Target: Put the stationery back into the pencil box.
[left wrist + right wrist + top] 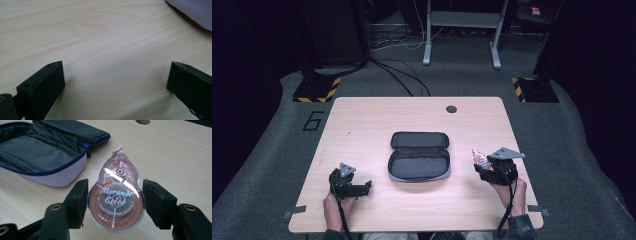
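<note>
An open dark pencil case (419, 155) with a grey lining lies in the middle of the wooden table (362, 120). My right gripper (115, 195) is shut on a pink, clear-shelled correction tape (116, 200), its jaws pressing both sides of the wide round end. The tape (480, 159) points toward the case (37, 152), just right of it. My left gripper (364, 187) stands open near the table's front left, left of the case. Between its jaws (116, 75) there is bare wood, and a pale corner of the case (195, 10) lies ahead at the right.
A round cable hole (451, 109) sits near the table's far edge. Beyond the table are a grey floor, cables (407, 75), a desk frame (462, 30) and two stands with yellow-black striped feet (317, 90).
</note>
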`<state>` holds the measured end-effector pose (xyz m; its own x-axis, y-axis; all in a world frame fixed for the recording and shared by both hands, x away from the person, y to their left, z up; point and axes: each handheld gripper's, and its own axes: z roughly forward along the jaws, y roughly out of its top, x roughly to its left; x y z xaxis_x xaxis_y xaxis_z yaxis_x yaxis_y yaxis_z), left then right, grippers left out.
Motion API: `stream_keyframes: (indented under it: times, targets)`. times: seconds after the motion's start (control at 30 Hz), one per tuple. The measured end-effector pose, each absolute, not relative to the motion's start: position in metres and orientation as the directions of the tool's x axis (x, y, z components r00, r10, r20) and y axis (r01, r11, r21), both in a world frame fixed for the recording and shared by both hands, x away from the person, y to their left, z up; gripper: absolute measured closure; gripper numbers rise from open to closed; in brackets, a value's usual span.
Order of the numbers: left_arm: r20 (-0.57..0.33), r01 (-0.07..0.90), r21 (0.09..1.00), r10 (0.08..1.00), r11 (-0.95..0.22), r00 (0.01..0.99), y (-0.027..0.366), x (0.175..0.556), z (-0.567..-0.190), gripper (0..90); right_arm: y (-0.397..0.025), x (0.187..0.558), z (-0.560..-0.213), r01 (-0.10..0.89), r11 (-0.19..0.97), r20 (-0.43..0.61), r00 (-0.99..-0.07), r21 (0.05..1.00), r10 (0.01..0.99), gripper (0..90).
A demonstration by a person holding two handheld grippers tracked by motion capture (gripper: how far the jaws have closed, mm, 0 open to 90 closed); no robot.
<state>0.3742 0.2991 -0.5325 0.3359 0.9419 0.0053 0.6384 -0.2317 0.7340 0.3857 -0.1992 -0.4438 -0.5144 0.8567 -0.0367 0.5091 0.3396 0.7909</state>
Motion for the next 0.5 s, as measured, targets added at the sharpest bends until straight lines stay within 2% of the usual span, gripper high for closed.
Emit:
stream_keyframes:
  times: [0.5]
  targets:
    - [0.004, 0.639, 0.734, 0.942, -0.232, 0.336, 0.299, 0.374, -0.533, 1.1, -0.164, 0.397, -0.432, 0.463, 0.383, -0.047, -0.586, 0.799, 0.809, 39.1]
